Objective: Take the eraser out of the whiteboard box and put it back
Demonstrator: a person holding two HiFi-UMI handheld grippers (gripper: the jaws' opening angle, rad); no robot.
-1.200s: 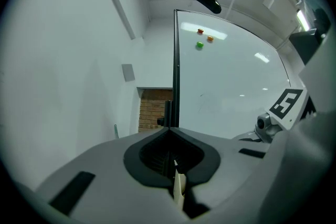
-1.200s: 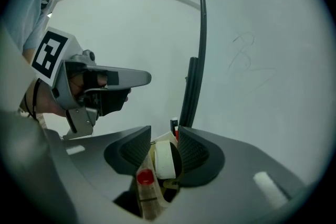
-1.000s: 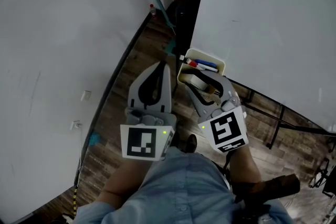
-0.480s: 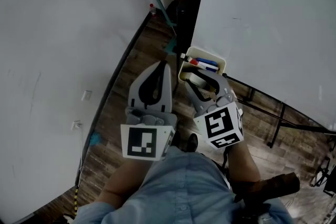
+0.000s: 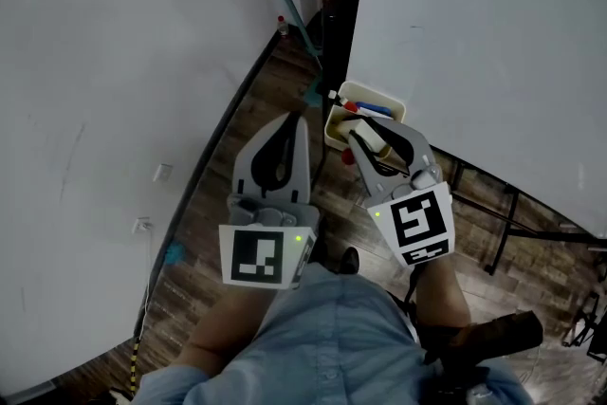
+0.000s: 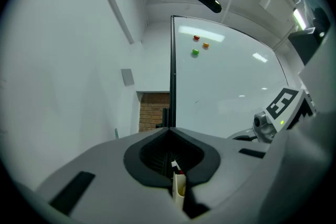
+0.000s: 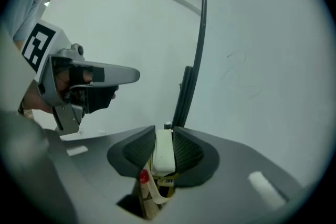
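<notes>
A cream whiteboard box (image 5: 391,100) hangs low on the whiteboard and holds a red marker (image 5: 347,107) and a blue marker (image 5: 374,110). My right gripper (image 5: 380,134) hovers just over the box, its jaws closing with the pads pressed on the white eraser (image 7: 163,150). That eraser (image 5: 386,145) stands on edge between the jaws, above the box (image 7: 148,198) and a red cap (image 7: 143,177). My left gripper (image 5: 302,118) is shut and holds nothing, level, to the left of the box. In its own view the left gripper (image 6: 170,130) shows a sliver of the box (image 6: 179,191).
The large whiteboard (image 5: 493,33) fills the right side, with three coloured magnets (image 6: 199,45) high on it. A black upright post (image 5: 340,14) runs beside the box. A white wall (image 5: 104,109) is at the left, above a dark wooden floor (image 5: 209,232). The person's light blue shirt (image 5: 332,346) is below.
The right gripper has narrowed its jaws onto the eraser and risen out of the box with it. The left gripper has hardly moved.
</notes>
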